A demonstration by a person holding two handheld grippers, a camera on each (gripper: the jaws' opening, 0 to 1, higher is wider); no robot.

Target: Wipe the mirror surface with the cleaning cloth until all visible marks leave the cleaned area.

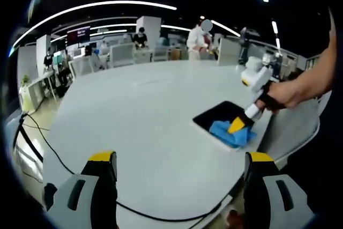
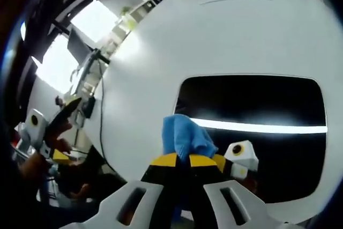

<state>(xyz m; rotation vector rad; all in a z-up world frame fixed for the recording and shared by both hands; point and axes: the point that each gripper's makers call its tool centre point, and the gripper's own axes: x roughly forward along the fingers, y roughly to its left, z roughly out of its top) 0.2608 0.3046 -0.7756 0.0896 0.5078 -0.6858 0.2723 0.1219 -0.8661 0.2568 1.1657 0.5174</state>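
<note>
A big white table takes up most of the left gripper view. Near its right edge lies a dark mirror, flat on the table top. A blue cloth sits on the near end of the mirror.

The right gripper comes in from the right side of that view, held in a person's hand. Its yellow tips are pressed together on the blue cloth and push it down onto the mirror.

In the right gripper view, the mirror is a wide black shape with a bright strip of light shining across it. The cloth is bunched up at the mirror's left edge, and the right gripper pinches it between its two yellow and black tips.

The left gripper is held over the bare table, well apart from the mirror. Its two jaws are spread wide and hold nothing. A black cable runs along the left side of the table. Far behind, people sit and stand at desks in a big room.
</note>
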